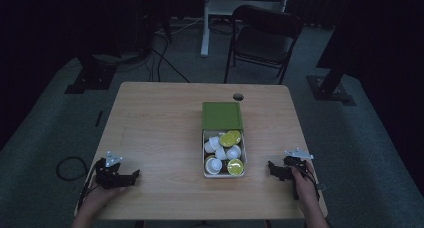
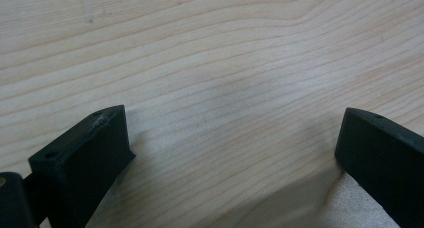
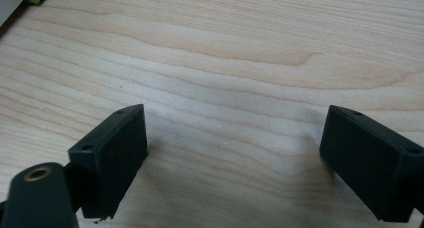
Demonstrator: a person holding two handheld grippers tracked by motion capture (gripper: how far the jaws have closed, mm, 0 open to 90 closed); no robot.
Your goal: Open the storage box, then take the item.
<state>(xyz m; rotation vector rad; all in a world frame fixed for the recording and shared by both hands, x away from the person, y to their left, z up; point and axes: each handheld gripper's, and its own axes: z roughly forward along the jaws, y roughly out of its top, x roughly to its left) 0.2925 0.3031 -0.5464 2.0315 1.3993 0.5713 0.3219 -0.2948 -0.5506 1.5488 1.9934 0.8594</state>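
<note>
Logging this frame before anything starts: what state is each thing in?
Green box: open, lid lying behind it.
Capsules: piled inside, some tipped.
Left gripper: open, empty, over bare table.
Right gripper: open, empty.
Folding chair: unfolded, unoccupied.

You have one bench, one open box with one green lid, about eight capsules inside it, three of them showing yellow-green tops, two grippers, and one chair behind
</note>
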